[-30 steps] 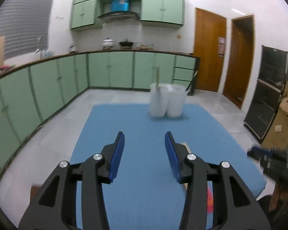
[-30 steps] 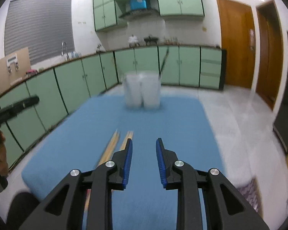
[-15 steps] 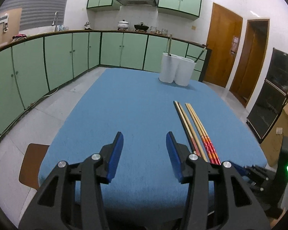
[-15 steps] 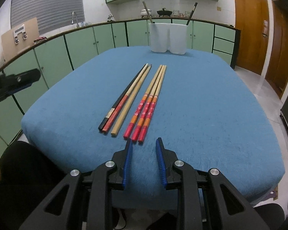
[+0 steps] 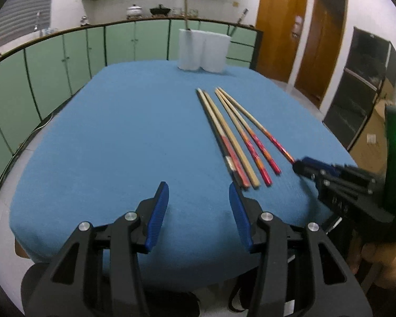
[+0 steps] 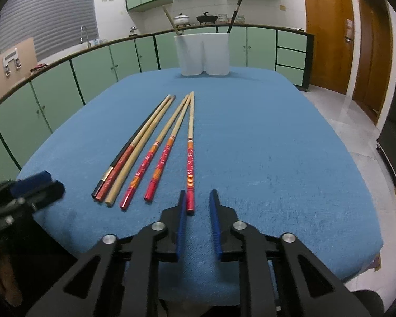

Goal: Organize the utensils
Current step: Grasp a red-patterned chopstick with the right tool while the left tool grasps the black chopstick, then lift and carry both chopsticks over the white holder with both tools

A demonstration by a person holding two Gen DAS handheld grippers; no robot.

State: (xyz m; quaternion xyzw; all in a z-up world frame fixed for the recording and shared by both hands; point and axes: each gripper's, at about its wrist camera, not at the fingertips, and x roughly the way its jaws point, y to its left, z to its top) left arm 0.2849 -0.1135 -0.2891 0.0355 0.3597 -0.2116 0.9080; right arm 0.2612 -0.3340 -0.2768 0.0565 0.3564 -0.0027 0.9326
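The left claw [image 5: 199,206] stood spread and empty, tipped down over the near edge of the blue-covered table [image 5: 118,132], with the dark and plain wooden chopsticks [image 5: 225,142] just ahead of its right finger. To the right of these lay three red-handled chopsticks, and the rightmost red-handled chopstick [image 6: 190,158] had its butt end between the fingers of the right claw [image 6: 197,206], close against the left pad. That claw's jaws were closing, yet a gap showed beside the stick and the pads did not yet press it. Doing this step well probably meant centring the stick between the pads and gripping a little farther up the handle, since a pinch on the very end could let it pivot or slip. Both claws pointed forward and downward toward the white twin-cup utensil holder [image 6: 204,55], which stood well ahead at the far edge, already holding a couple of utensils.
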